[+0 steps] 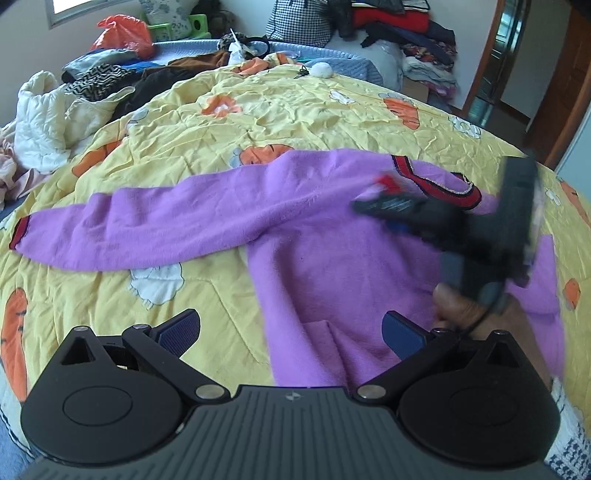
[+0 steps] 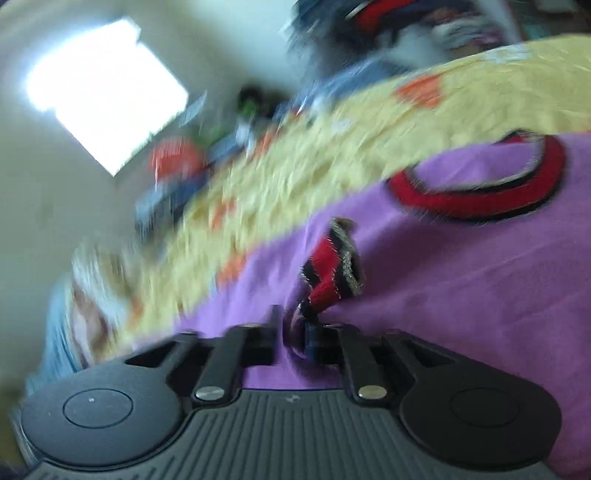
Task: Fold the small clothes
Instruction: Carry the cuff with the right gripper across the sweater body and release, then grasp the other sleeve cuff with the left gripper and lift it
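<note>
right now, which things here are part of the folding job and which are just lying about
job: purple sweater, its red cuff, left gripper, right gripper
lying about: orange bag, cream jacket, stacked clothes, white ball

A home bedroom: quilted bed (image 1: 295,122), clothes piles (image 1: 399,26), window (image 2: 103,88)

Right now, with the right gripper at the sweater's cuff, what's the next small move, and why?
Probably open the right gripper and leave the cuff on the sweater: that sleeve already lies across the body, beside the collar.
</note>
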Available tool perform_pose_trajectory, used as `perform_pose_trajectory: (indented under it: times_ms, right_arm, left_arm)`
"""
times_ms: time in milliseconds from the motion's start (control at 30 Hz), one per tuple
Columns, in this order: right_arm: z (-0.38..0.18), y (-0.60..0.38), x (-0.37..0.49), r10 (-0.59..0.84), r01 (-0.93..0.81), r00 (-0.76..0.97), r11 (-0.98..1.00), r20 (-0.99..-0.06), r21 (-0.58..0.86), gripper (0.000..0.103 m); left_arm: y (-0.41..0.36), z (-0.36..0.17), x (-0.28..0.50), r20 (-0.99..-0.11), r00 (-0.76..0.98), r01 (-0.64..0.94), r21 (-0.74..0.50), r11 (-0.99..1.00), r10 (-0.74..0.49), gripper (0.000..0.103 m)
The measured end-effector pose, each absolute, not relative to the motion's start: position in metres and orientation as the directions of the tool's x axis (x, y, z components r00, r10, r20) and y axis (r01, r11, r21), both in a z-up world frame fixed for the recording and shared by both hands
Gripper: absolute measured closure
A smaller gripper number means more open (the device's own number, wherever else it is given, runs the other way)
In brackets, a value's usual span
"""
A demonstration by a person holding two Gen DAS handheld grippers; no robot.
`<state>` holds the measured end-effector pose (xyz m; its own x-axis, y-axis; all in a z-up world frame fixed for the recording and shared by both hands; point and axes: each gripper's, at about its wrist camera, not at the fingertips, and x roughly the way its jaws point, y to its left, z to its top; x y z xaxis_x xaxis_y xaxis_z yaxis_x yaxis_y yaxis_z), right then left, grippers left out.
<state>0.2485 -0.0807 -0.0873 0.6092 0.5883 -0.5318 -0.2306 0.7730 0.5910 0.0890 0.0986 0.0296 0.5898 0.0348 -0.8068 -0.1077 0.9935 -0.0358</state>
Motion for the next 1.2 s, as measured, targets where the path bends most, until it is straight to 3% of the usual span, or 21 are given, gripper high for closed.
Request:
perform_pose_trajectory:
  times_ms: [33,67,233,333,433,567,600,633,667,700,800,967,1033,1100,1200]
  right_arm:
    - [-0.089,-0.073,0.246,0.559,-0.225,0.584,0.808,-0.589,0.544,0.017]
    - [-0.087,-0.069,0.239,0.567,-0.271,0.577,0.811,-0.587,0.518,0.013]
    - [-0.062,-0.101,0.18,0.552,-0.391,0.64,0.833,-0.534,0.392,0.013]
    - [-0.058,-0.183,0.137,0.416,-0.232,0.782,0.886,-0.465,0.402,0.013]
    - [-0.071,-0.274,0.108,0.205,0.02,0.836,0.915,-0.509,0.402,0.013]
    - [-0.085,-0.34,0.096,0.148,0.141,0.82,0.884,-0.553,0.446,0.014]
    - [-0.09,-0.344,0.099,0.163,0.148,0.809,0.873,-0.565,0.464,0.016]
    - [-0.095,-0.345,0.101,0.167,0.156,0.803,0.867,-0.571,0.474,0.029]
    - [-0.099,-0.342,0.103,0.188,0.14,0.797,0.866,-0.573,0.48,0.071]
    - [-0.103,-0.339,0.106,0.2,0.129,0.792,0.869,-0.577,0.478,0.096]
    - [-0.113,-0.327,0.108,0.181,0.142,0.776,0.883,-0.604,0.447,0.098]
    - [-0.084,-0.332,0.089,0.093,0.186,0.807,0.897,-0.583,0.4,0.103]
    - [-0.086,-0.334,0.084,0.014,0.235,0.784,0.918,-0.62,0.319,0.1]
    - [-0.102,-0.346,0.094,0.056,0.252,0.721,0.907,-0.69,0.337,0.099]
    - [-0.088,-0.354,0.095,0.097,0.211,0.788,0.886,-0.608,0.414,0.098]
  left_arm:
    - [0.097,0.029,0.089,-0.806,0.592,-0.107,-0.042,0.993,0.029,0.0]
    - [0.096,0.029,0.089,-0.803,0.595,-0.104,-0.049,0.993,0.023,0.0]
    - [0.09,0.025,0.094,-0.805,0.594,-0.088,-0.075,0.993,-0.009,0.0]
    - [0.085,0.025,0.098,-0.794,0.608,-0.047,-0.05,0.998,-0.011,0.0]
    - [0.082,0.019,0.108,-0.794,0.608,-0.023,-0.03,0.999,-0.01,0.0]
    - [0.082,0.007,0.12,-0.816,0.574,-0.017,-0.1,0.995,-0.072,0.0]
    - [0.082,0.005,0.121,-0.819,0.567,-0.017,-0.12,0.993,-0.09,0.0]
    - [0.082,0.005,0.12,-0.82,0.563,-0.016,-0.135,0.991,-0.103,0.0]
    - [0.082,0.004,0.119,-0.819,0.563,-0.015,-0.143,0.99,-0.11,0.0]
    - [0.082,0.005,0.116,-0.816,0.568,-0.014,-0.143,0.99,-0.11,0.0]
    - [0.088,0.007,0.11,-0.815,0.573,-0.02,-0.126,0.992,-0.092,0.0]
    - [0.108,0.006,0.107,-0.814,0.578,-0.05,-0.115,0.992,-0.065,0.0]
    - [0.115,0.002,0.107,-0.817,0.573,-0.062,-0.124,0.99,-0.067,0.0]
    - [0.12,-0.003,0.11,-0.829,0.556,-0.08,-0.13,0.988,-0.064,0.0]
    - [0.127,-0.005,0.107,-0.83,0.554,-0.093,-0.146,0.985,-0.071,0.0]
